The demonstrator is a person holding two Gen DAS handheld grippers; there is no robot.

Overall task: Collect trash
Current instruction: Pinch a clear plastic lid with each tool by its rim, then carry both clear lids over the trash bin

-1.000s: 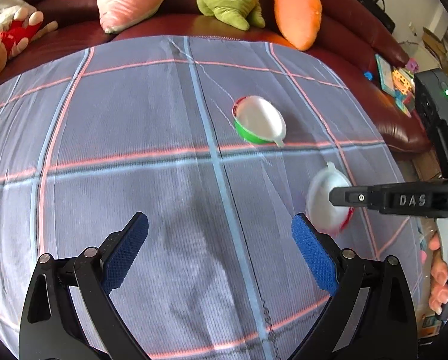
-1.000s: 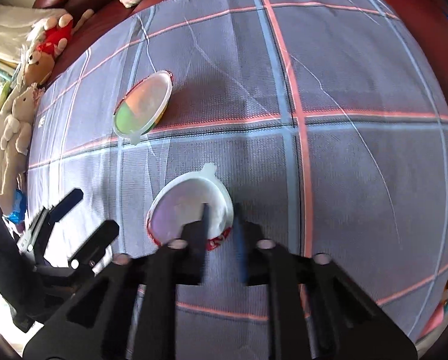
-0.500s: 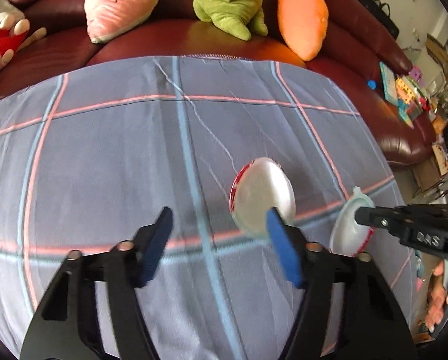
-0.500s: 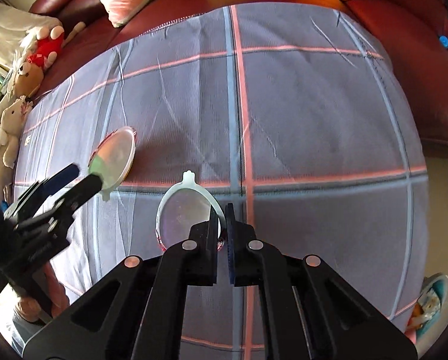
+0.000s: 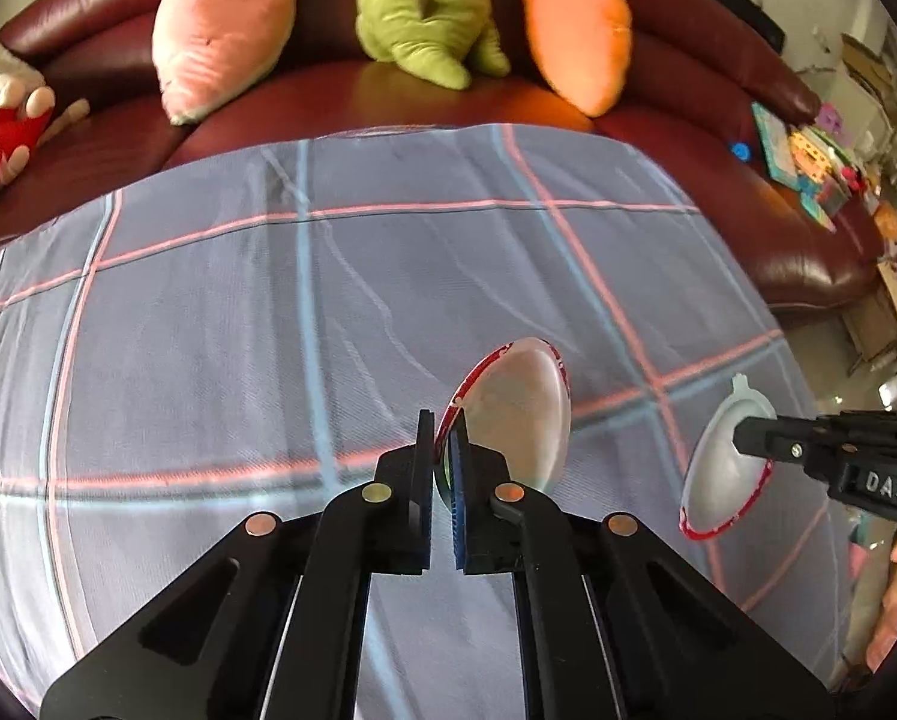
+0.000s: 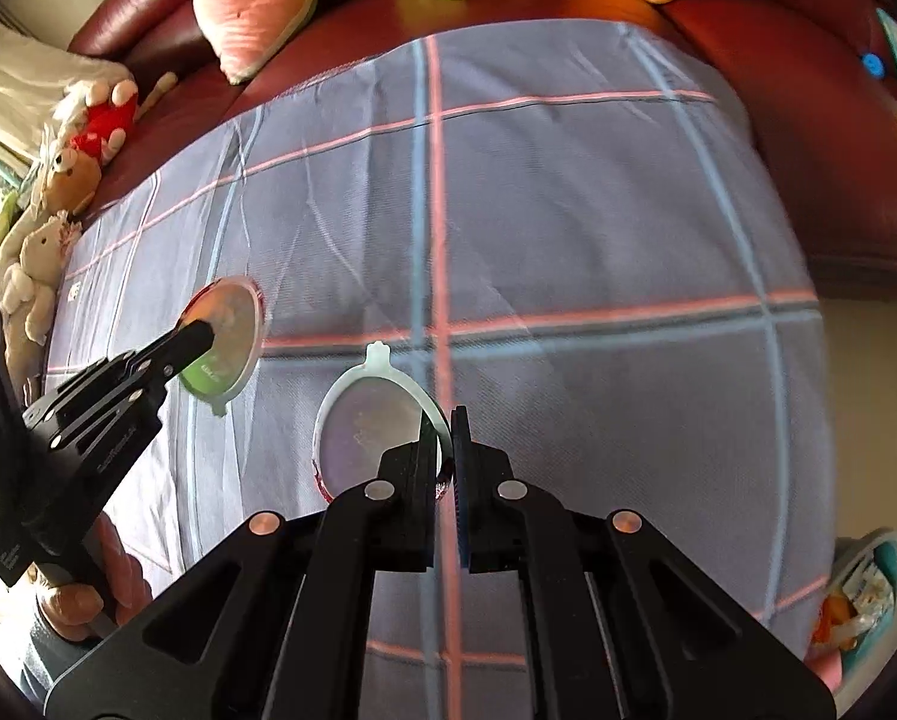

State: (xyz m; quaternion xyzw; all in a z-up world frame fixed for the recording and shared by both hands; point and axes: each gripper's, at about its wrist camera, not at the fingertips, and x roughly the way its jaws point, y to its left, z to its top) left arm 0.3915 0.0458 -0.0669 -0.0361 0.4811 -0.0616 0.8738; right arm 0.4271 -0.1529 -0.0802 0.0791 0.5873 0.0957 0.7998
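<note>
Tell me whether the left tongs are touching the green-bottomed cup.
Touching. In the left wrist view the left tongs are clamped on the rim of the green-bottomed cup; the right wrist view shows the same grip from the side.

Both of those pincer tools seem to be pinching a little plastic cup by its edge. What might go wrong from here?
Three risks, as I judge it:
1. The left gripper pinches only the thin rim of the green cup, so it may slip or swing loose.
2. The right gripper holds the red-rimmed cup the same way, near one edge.
3. Both cups hang tilted above the checked cloth; any leftovers inside might spill on it.
</note>
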